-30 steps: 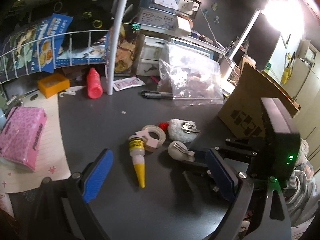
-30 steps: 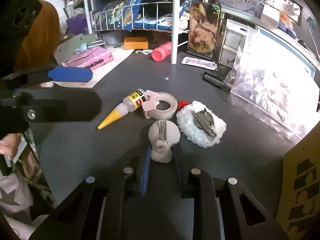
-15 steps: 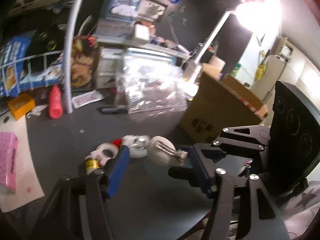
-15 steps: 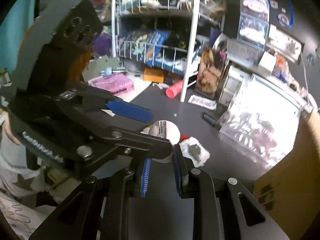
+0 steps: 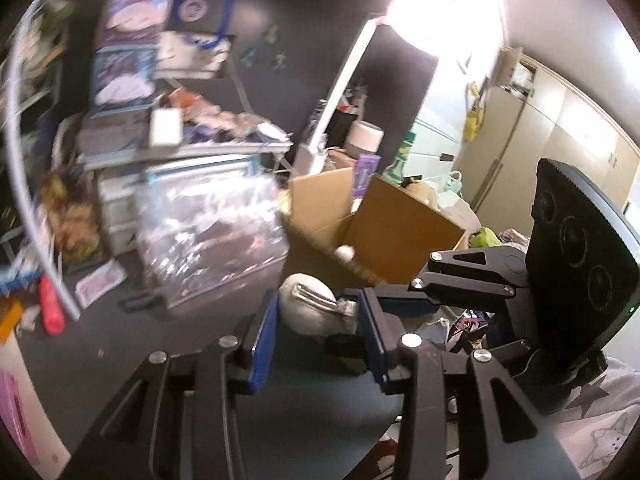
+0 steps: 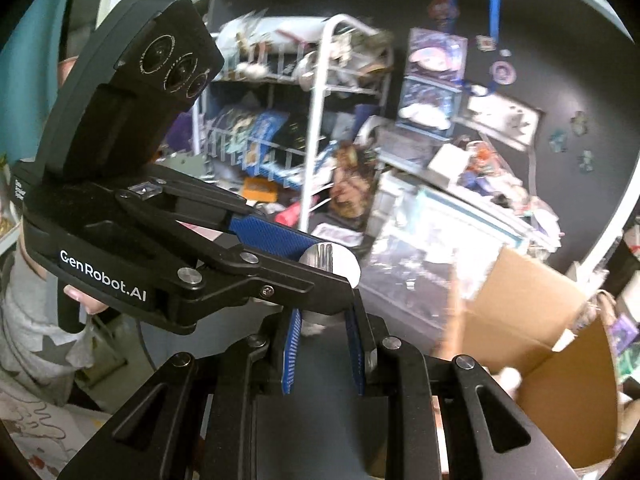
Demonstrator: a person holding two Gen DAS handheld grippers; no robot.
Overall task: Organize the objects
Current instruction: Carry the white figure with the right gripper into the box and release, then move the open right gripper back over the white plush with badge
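Right now both grippers meet at one thing: a pale rounded hair clip with a metal clasp, lifted above the dark desk. Right gripper jaws are clamped on the clip's narrow lower end, blue pads pressing it from both sides. Left gripper jaws are closing around the clip's rounded body, which sits between the blue pads; left pad looks in contact, right pad's contact is unclear. In the right wrist view the left gripper comes in from the left, its top finger crossing over the clip. In the left wrist view the right gripper enters from the right.

Just behind the clip stands an open cardboard box with things inside. Left of the box lies a clear plastic bag, blurred. Further left a red bottle lies beside a white rack pole. Bright lamp above. A grey sleeve shows at the left edge of the right wrist view.
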